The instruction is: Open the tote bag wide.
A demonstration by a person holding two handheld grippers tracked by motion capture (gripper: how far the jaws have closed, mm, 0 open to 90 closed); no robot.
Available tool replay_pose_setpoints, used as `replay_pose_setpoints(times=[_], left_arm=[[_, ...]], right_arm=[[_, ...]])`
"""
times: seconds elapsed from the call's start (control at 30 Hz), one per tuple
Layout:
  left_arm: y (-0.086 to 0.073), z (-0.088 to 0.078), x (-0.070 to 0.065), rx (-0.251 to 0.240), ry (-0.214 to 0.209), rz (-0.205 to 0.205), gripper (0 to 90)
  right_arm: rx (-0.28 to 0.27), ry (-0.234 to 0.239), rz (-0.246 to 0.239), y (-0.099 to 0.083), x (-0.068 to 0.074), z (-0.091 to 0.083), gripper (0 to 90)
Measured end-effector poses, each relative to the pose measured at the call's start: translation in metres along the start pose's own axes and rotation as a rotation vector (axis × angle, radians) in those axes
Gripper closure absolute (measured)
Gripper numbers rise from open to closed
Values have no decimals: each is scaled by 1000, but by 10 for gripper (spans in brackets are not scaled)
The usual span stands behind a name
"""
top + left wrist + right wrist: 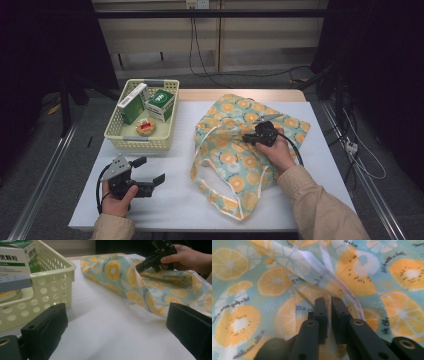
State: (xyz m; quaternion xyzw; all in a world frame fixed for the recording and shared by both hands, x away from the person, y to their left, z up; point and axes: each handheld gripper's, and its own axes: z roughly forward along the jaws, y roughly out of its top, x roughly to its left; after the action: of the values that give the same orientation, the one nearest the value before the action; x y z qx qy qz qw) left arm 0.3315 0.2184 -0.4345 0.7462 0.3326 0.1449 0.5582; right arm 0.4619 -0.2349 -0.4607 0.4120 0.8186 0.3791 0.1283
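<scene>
A fabric bag (227,156) printed with orange and kiwi slices lies on the white table (175,200), right of centre, its light handles trailing toward the front edge. My right gripper (247,139) rests on top of the bag (262,282), its jaws nearly together on a raised fold of the cloth (329,302). In the left gripper view that fold (140,282) rises up to the right gripper's tips (139,267). My left gripper (150,170) sits near the front left of the table, open, with nothing between its jaws (117,325).
A pale yellow basket (137,143) stands at the back left, holding two green and white boxes (131,104) and a small round tin (145,127). Its wall (47,287) is close to my left gripper. Cables run across the floor behind the table.
</scene>
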Motion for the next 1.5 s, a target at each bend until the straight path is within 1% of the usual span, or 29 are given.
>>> replay_pose_setpoints(times=[0.03, 0.07, 0.1, 0.13, 0.17, 0.23, 0.3, 0.33, 0.37, 0.43, 0.47, 0.53, 0.6, 0.63, 0.7, 0.77, 0.9, 1.0, 1.13, 1.23, 1.3, 1.37, 1.43, 1.5], left_arm=[[0, 0, 0, 1, -1, 1, 35], [0, 0, 0, 2, 0, 5, 35], [0, 0, -1, 1, -2, -1, 35], [0, 1, -1, 2, -4, 1, 35], [0, 1, -1, 4, -3, 2, 35], [0, 1, -1, 6, -3, 4, 35], [0, 1, -1, 7, -3, 3, 35], [0, 1, 0, 7, -2, 7, 35], [0, 1, -1, 4, -2, 4, 35], [1, 1, -1, 5, -1, 4, 35], [1, 1, -1, 6, -1, 5, 35], [2, 2, -2, 4, -2, 9, 35], [3, 3, -3, 5, -4, 10, 35], [3, 3, -3, 5, -7, 14, 35], [4, 4, -4, 4, -8, 12, 35], [4, 4, -4, 3, -9, 11, 35], [5, 6, -5, 5, -14, 14, 35], [7, 8, -7, 5, -20, 20, 35], [12, 12, -9, 3, -34, 23, 35], [17, 16, -13, 1, -37, 18, 35], [21, 19, -16, 1, -50, 24, 35], [25, 24, -21, 12, -55, 39, 35], [29, 30, -27, 8, -78, 31, 36], [34, 36, -32, 17, -98, 40, 36]], right_arm=[[5, 7, 3, -1, 1, 1, 797], [-2, 16, 8, -2, 1, 1, 767], [-4, 25, 8, -2, 2, 1, 743], [-4, 28, 10, -3, 3, 1, 704], [-5, 43, 12, -3, 4, 1, 653], [4, 58, 10, -2, 8, 0, 596], [15, 80, -17, -2, 13, 1, 514], [22, 81, -38, -1, 16, 1, 503], [27, 65, -62, -1, 19, 1, 504], [35, 33, -117, -1, 24, 3, 510], [36, 28, -123, -1, 25, 3, 515], [30, 22, -122, -1, 24, 3, 571], [22, 13, -118, -1, 22, 4, 670], [17, 12, -109, -1, 20, 4, 692], [12, 13, -105, -1, 19, 5, 739], [9, 3, -101, 0, 18, 5, 791], [8, 2, -106, 2, 17, 7, 866], [24, 8, -94, 5, 16, 8, 890], [52, 9, -101, 10, 19, 6, 899], [43, 23, -80, 18, 21, 1, 900], [33, 22, -83, 25, 22, -3, 900], [23, 24, -79, 31, 22, -8, 900], [19, 23, -75, 36, 22, -11, 900], [13, 16, -69, 41, 23, -14, 900]])
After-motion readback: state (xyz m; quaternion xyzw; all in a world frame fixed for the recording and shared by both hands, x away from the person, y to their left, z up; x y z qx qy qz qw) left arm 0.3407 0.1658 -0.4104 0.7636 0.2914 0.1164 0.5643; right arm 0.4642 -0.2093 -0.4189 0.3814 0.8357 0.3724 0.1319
